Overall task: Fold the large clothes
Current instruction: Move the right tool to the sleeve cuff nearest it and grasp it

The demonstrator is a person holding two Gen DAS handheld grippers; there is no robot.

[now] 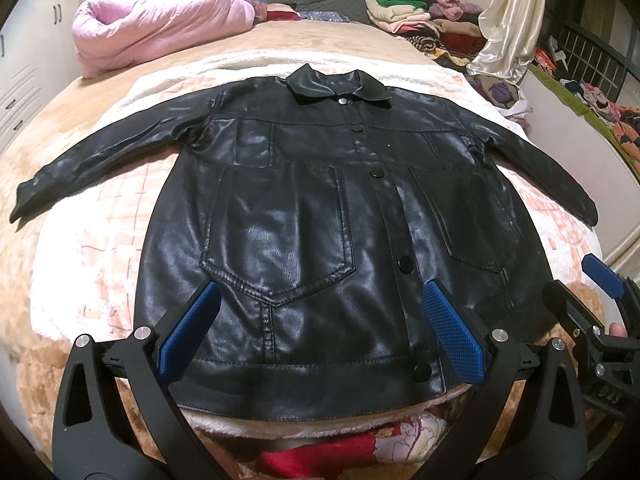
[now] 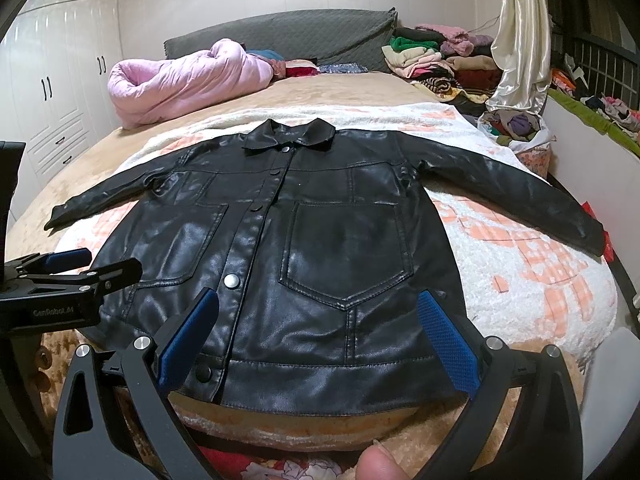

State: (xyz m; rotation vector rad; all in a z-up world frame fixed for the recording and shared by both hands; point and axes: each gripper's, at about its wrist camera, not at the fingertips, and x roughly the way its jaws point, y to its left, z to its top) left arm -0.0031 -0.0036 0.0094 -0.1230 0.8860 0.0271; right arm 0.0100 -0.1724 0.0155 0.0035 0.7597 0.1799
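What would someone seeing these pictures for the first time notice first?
A shiny black leather jacket lies spread flat, front up and buttoned, in the middle of the bed, with both sleeves stretched out sideways on a white and orange blanket. Near its hem hover the open left gripper and right gripper, touching nothing. Behind, a rolled pink quilt sits on the left and a pile of folded clothes at the far right.

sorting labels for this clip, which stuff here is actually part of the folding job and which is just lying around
Part of the job:
black leather jacket, spread flat, buttoned
left gripper, open above the hem
right gripper, open above the hem

Just lying about:
pink quilt, rolled up near the headboard
pile of clothes at the far corner
cream curtain
white wardrobe
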